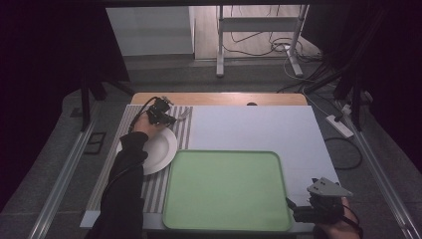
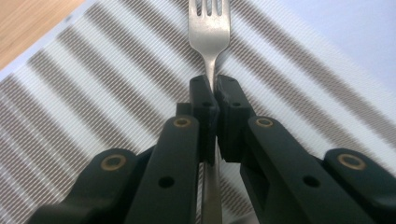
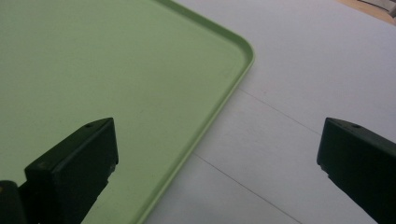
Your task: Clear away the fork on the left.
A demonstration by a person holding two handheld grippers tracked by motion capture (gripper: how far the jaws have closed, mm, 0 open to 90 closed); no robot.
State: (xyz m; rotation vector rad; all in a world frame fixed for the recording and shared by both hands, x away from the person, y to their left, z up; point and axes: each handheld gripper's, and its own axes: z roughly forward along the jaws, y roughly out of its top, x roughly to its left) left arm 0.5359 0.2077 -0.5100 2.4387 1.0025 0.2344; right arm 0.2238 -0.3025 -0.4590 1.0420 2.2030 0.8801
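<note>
Black jaws of the left gripper pinched tight on the thin handle of a silver metal fork, tines pointing away over the brown-and-white striped placemat, just beyond the round white plate. Black jaws of the right gripper spread wide and empty, above the near right corner of the pale green plastic tray and the white table surface.

green tray bare, plate beside fork

My left claw held the fork beyond the white plate; my right claw rested beside the green tray.
</note>
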